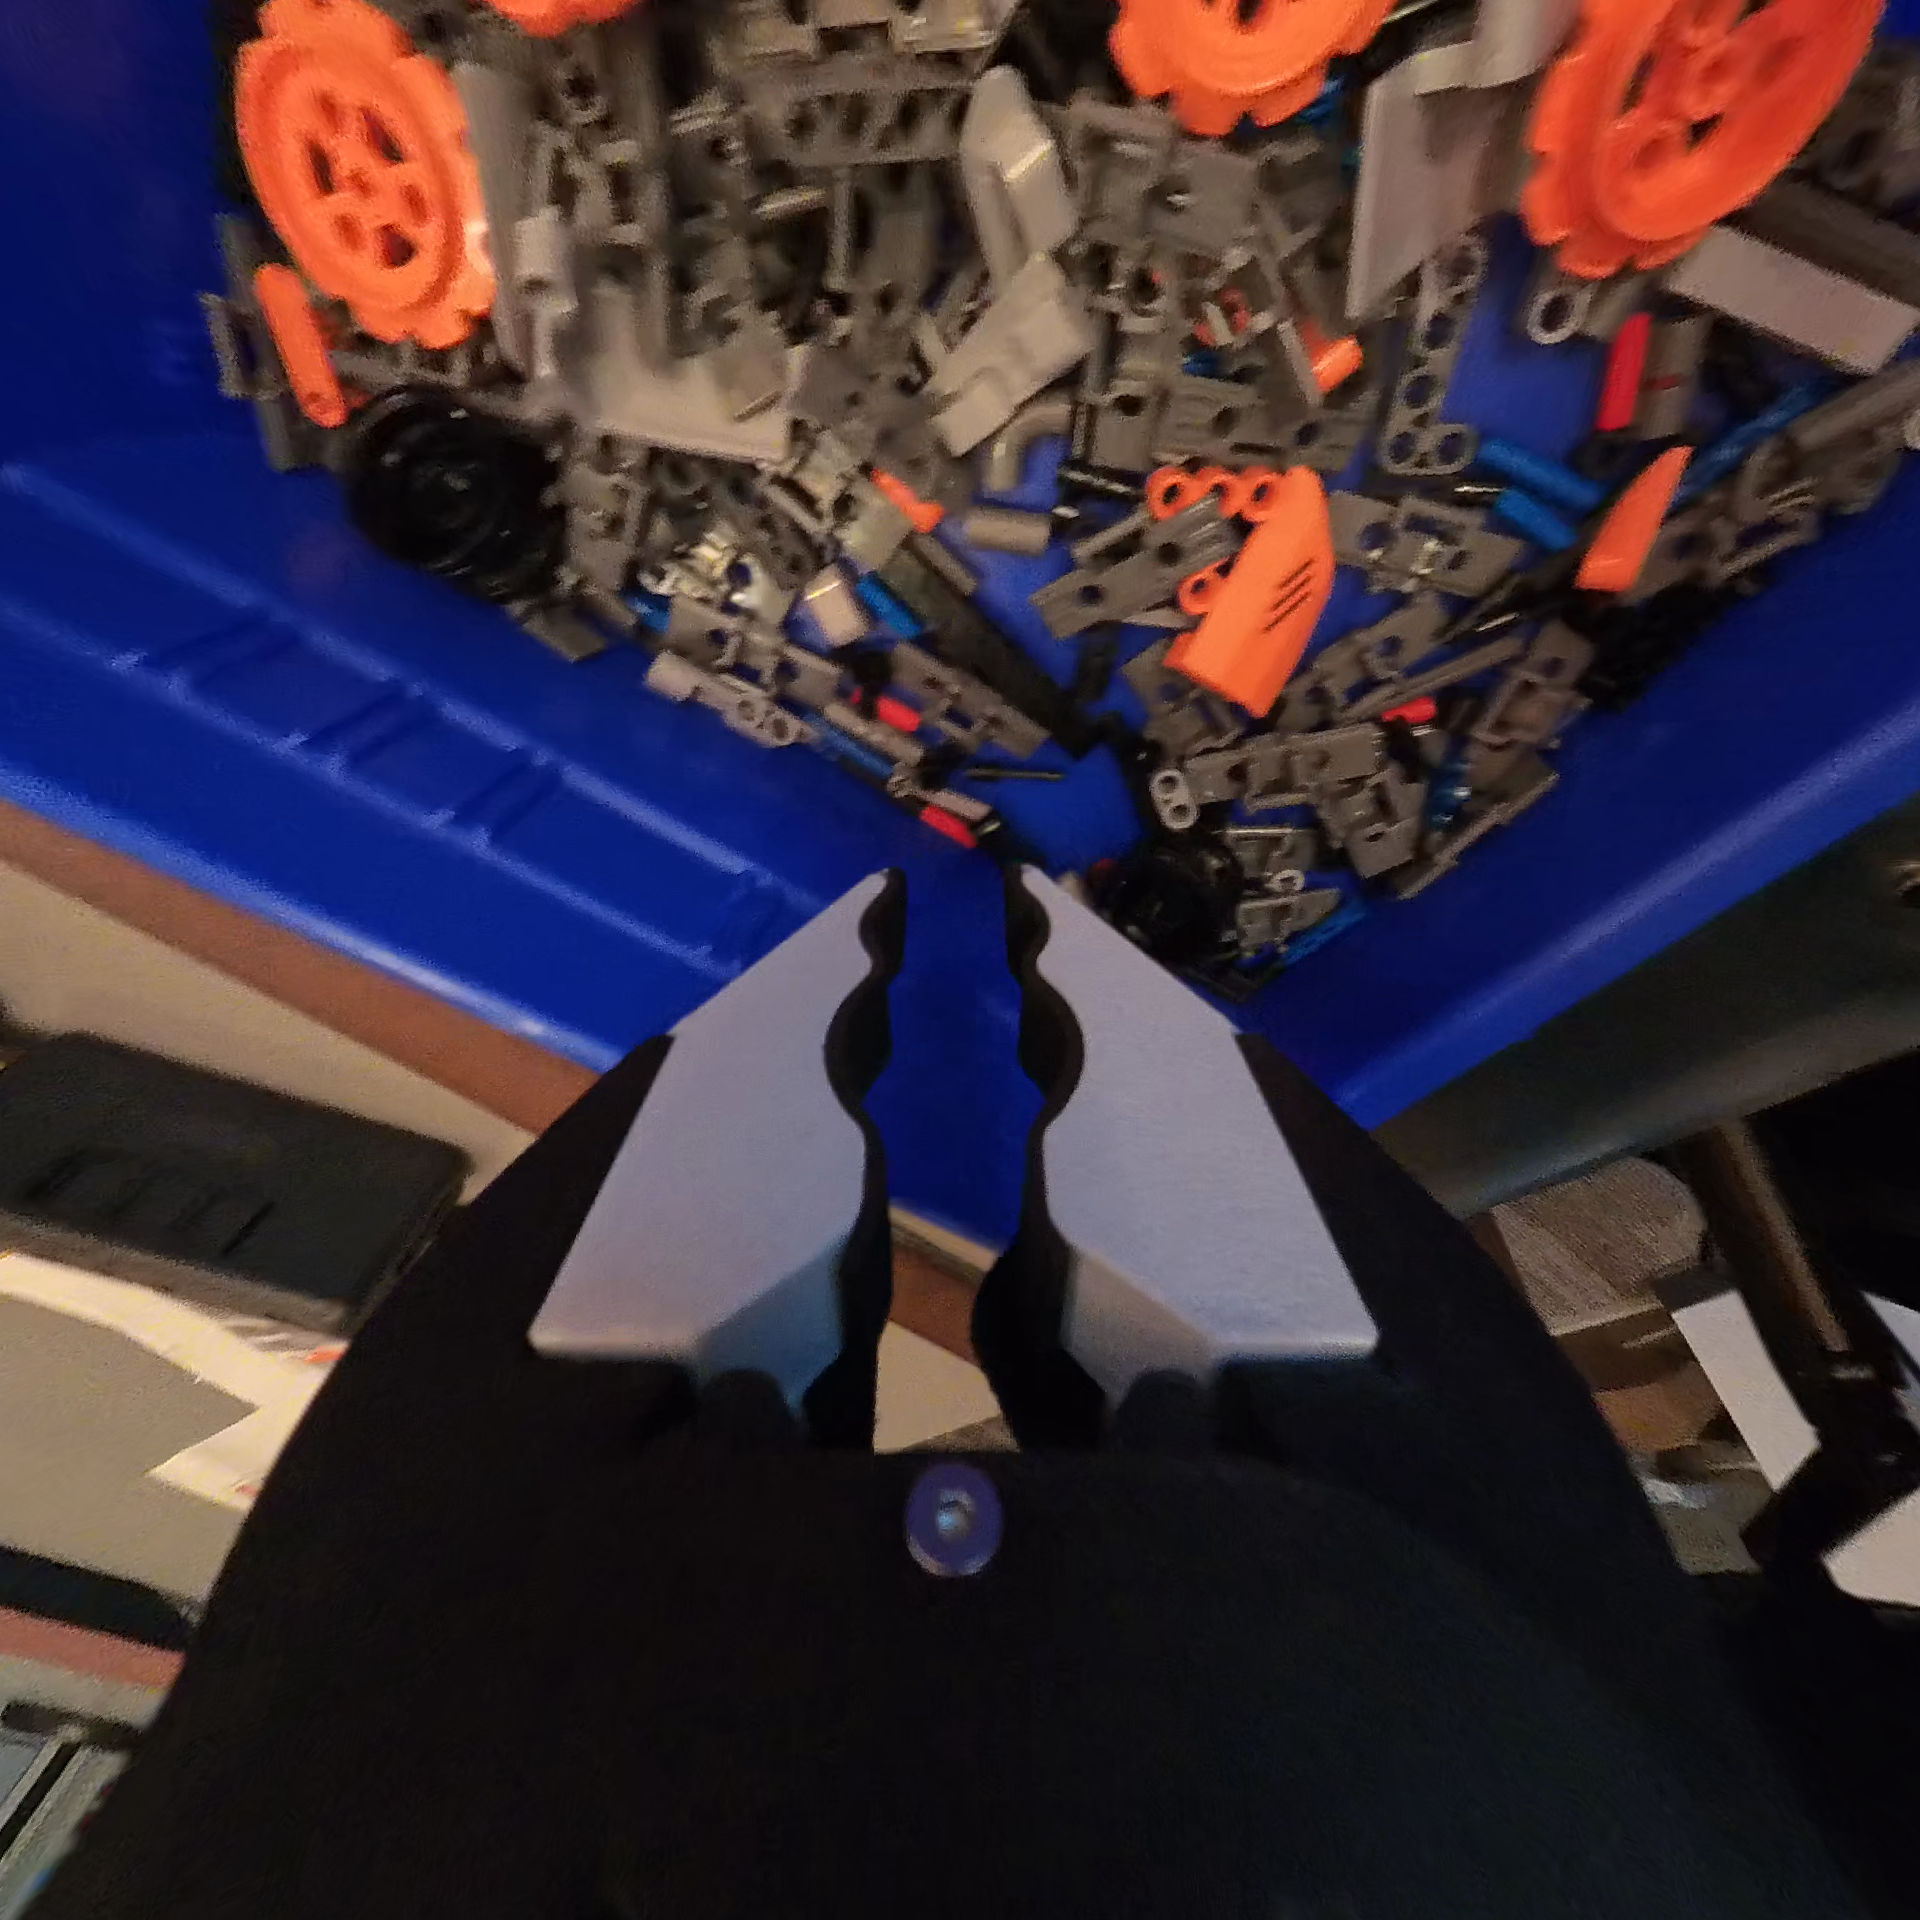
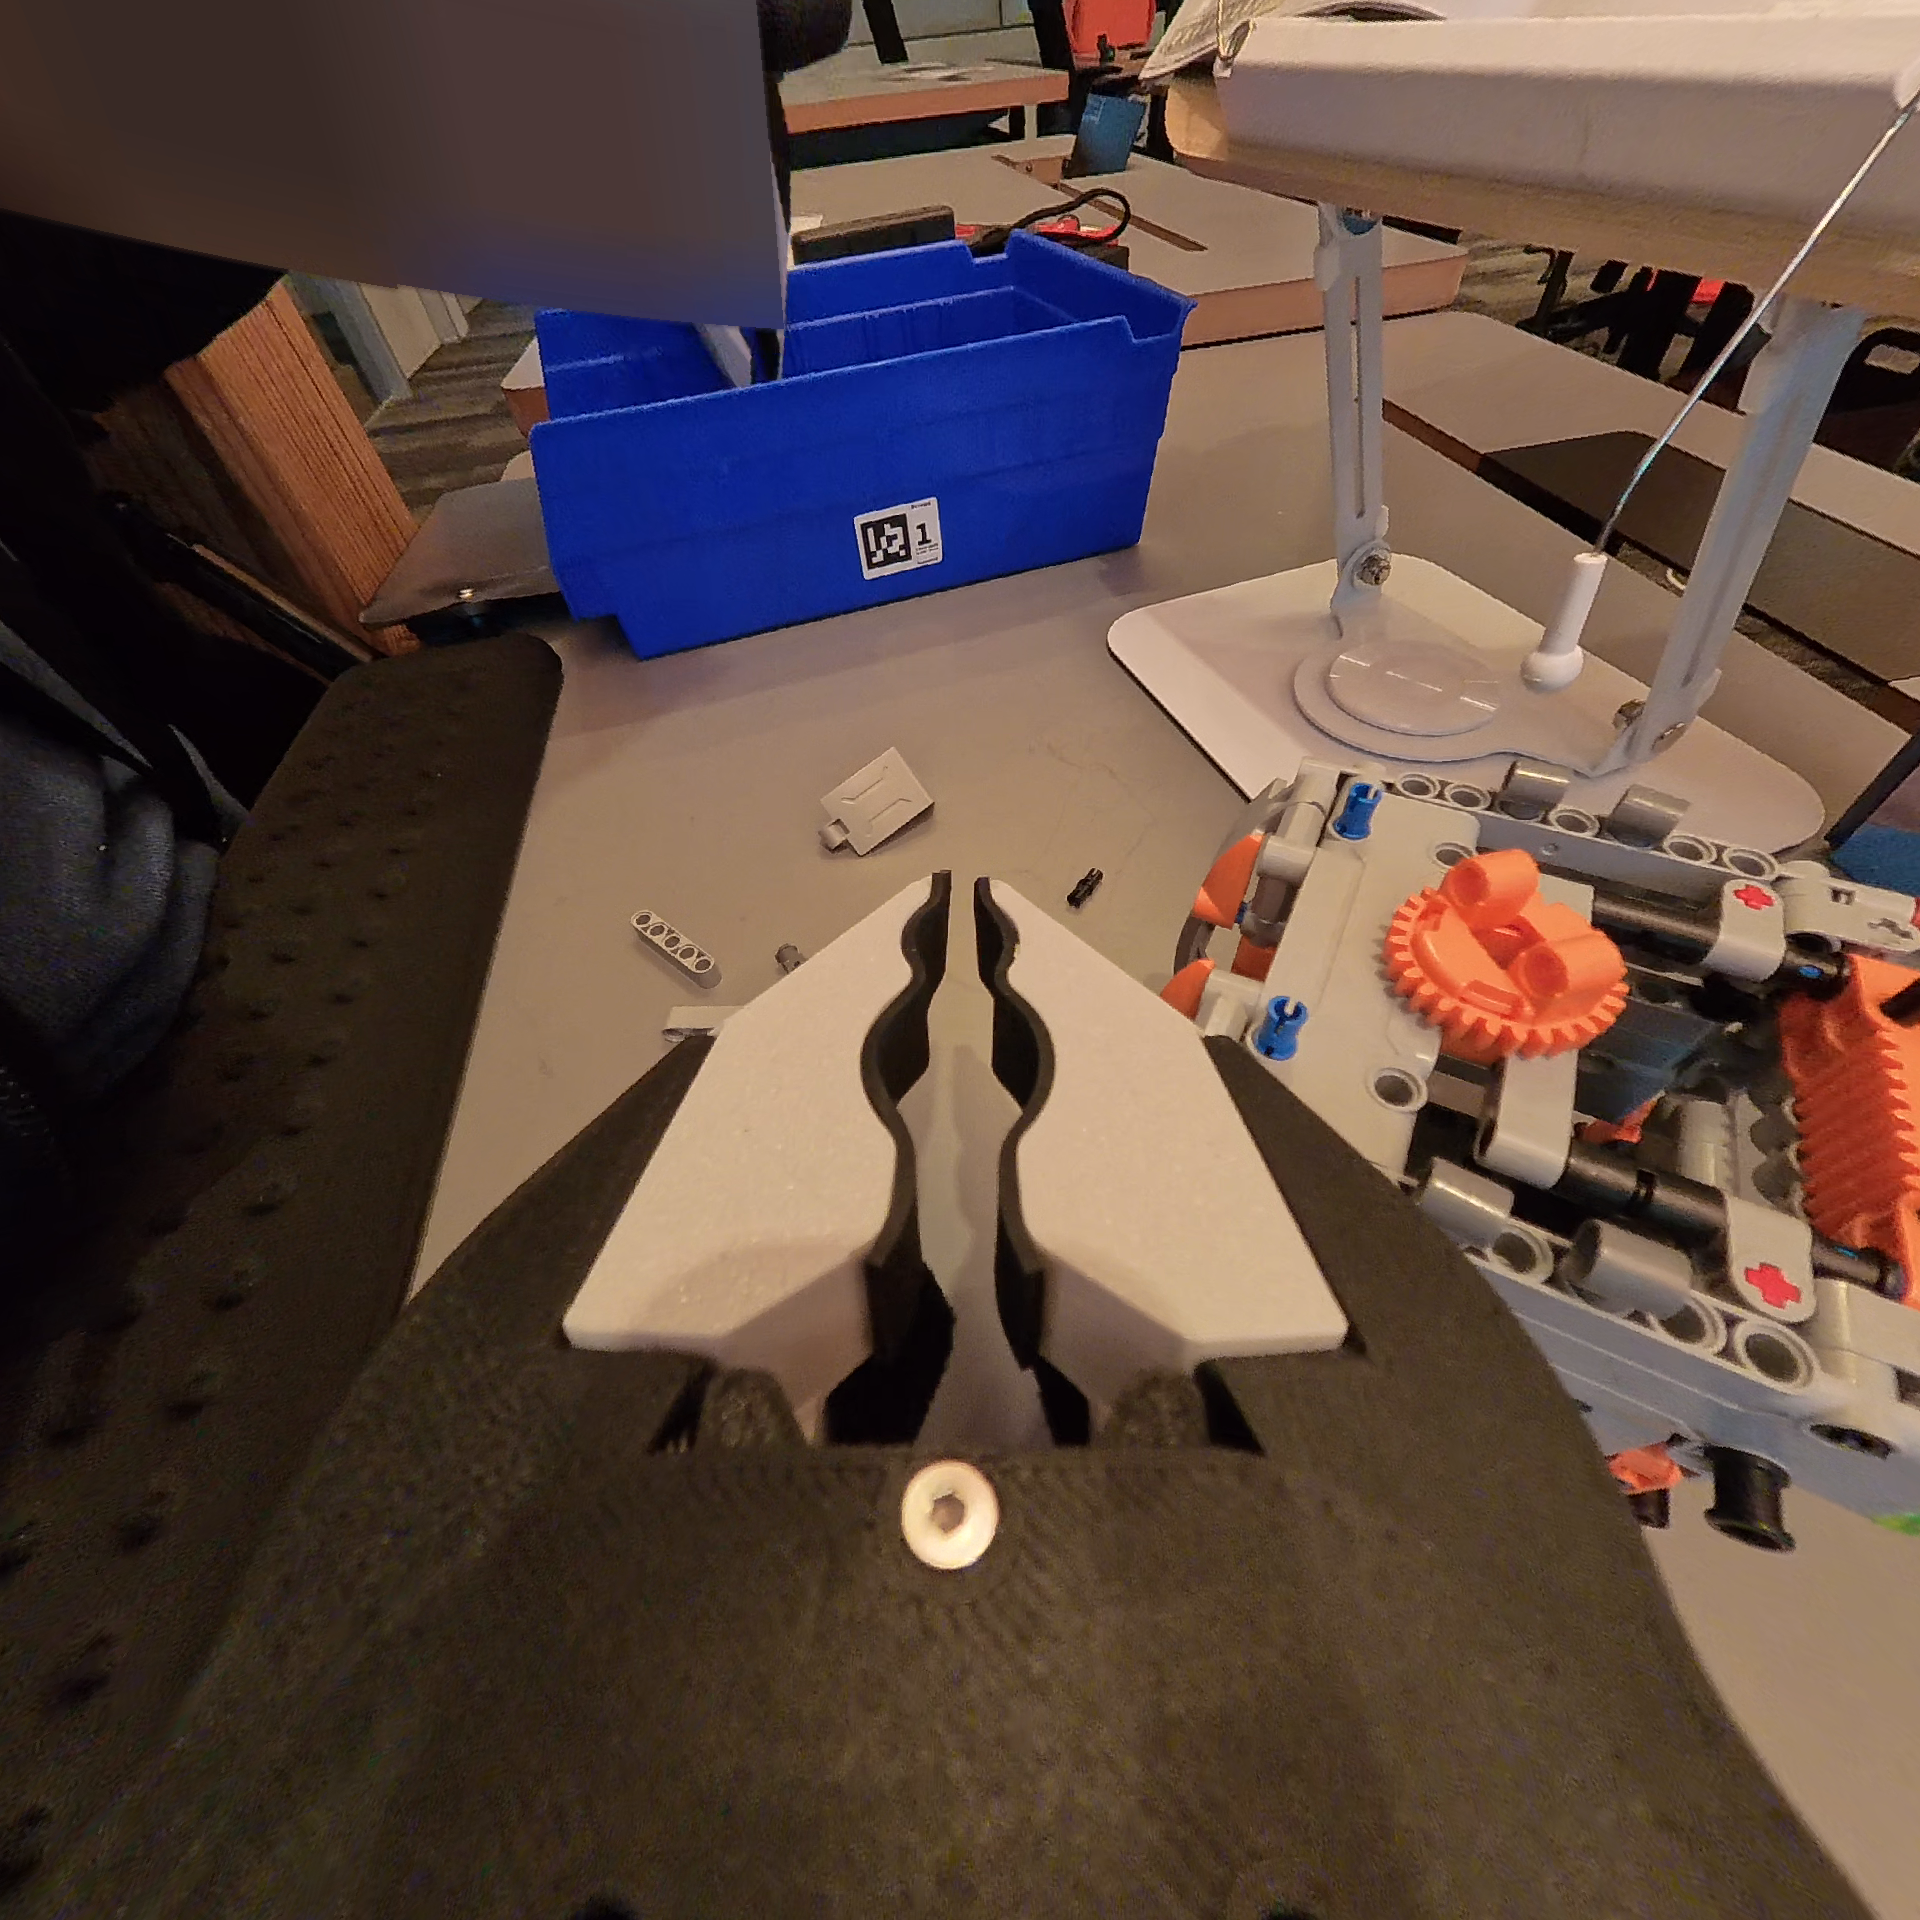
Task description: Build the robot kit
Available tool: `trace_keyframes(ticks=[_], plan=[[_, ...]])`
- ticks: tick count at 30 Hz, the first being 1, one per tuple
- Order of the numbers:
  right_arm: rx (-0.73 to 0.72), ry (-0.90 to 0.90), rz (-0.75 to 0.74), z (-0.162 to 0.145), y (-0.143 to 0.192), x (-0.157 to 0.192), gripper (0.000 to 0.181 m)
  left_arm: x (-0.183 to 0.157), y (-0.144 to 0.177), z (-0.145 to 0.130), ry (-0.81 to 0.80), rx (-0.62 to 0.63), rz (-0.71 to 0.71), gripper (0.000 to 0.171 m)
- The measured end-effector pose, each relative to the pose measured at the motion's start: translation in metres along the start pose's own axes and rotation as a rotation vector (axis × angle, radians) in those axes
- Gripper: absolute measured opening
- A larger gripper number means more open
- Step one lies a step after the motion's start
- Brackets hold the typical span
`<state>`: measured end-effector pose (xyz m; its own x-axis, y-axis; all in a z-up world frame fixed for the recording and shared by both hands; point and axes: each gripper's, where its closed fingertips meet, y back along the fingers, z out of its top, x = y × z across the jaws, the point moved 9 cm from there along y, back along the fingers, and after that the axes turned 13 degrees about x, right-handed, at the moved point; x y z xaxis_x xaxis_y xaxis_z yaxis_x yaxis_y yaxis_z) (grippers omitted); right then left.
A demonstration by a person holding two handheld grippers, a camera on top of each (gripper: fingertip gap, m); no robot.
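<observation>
Both grippers empty, one over the parts bin, one over the surface.

Left gripper [image 1: 953, 883] hangs above the corner of a blue bin [image 1: 436, 748] of loose building pieces [image 1: 1039, 416], jaws slightly parted. Right gripper [image 2: 961, 885], jaws almost together around nothing, hovers over the grey surface [image 2: 987, 727] beside a part-built model [image 2: 1558, 1039], near a grey panel piece [image 2: 876, 802].

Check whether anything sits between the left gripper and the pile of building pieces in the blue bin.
Nothing visible does. The left gripper hangs open over the near corner of the blue bin, its tips empty. The pile of building pieces lies just beyond, uncovered, with only bare bin wall between.
</observation>
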<state>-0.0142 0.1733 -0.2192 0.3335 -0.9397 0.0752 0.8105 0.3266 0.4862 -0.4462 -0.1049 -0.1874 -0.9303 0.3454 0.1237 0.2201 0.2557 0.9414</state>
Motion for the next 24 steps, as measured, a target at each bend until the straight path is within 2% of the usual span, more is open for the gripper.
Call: trace_keyframes(ticks=[8, 15, 24], plan=[[-0.002, 0.001, 0.002, 0.0, 0.0, 0.0, 0.002, 0.007, -0.001, 0.012, -0.056, -0.038, 0.078, 0.013], [-0.006, 0.003, 0.005, 0.0, 0.0, 0.0, 0.002, 0.009, -0.001, 0.033, -0.088, -0.114, 0.052, 0.02], [-0.007, -0.001, -0.003, -0.001, 0.001, -0.002, 0.001, 0.018, -0.019, 0.057, -0.103, -0.12, -0.02, 0.025]])
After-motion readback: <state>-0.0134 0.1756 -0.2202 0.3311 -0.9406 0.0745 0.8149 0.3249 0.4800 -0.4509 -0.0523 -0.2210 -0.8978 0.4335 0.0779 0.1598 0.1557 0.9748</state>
